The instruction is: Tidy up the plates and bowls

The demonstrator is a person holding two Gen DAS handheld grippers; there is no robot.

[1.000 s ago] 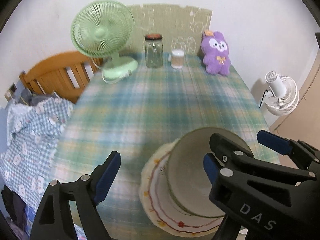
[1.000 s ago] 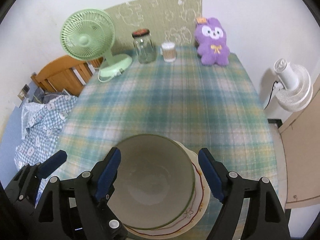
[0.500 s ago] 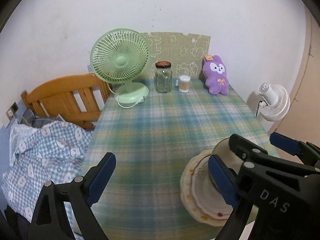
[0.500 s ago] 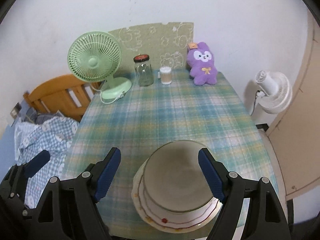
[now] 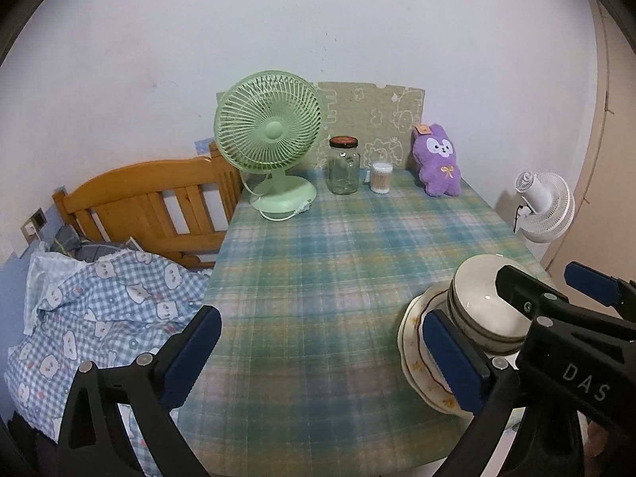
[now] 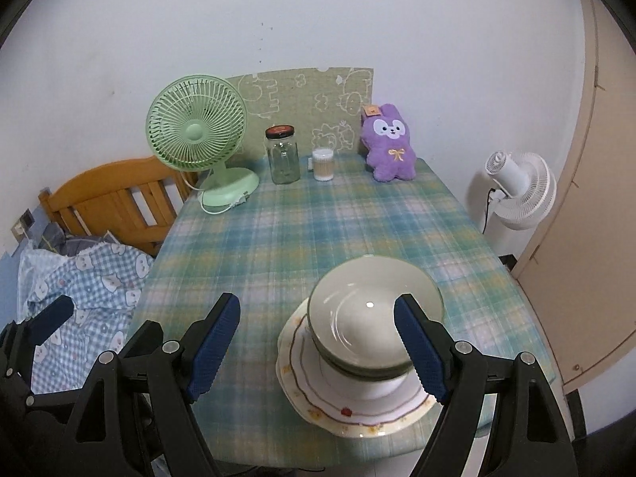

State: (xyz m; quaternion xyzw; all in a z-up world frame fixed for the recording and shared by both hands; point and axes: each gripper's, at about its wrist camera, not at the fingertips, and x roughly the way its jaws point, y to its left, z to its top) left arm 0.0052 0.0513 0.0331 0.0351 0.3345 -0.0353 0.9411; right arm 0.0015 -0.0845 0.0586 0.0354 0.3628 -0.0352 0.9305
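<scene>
A stack of pale bowls sits on a white plate with a floral rim near the front right of the plaid table. My right gripper is open and empty, raised above and in front of the stack. In the left wrist view the bowls and plate lie at lower right, partly hidden by the right gripper's body. My left gripper is open and empty, left of the stack.
At the table's far end stand a green fan, a glass jar, a cotton swab cup and a purple plush. A wooden bed with blue bedding is left. A white fan stands right.
Both grippers have pulled back and up from the stack, which now looks smaller. The bowls and plate stay in place on the table.
</scene>
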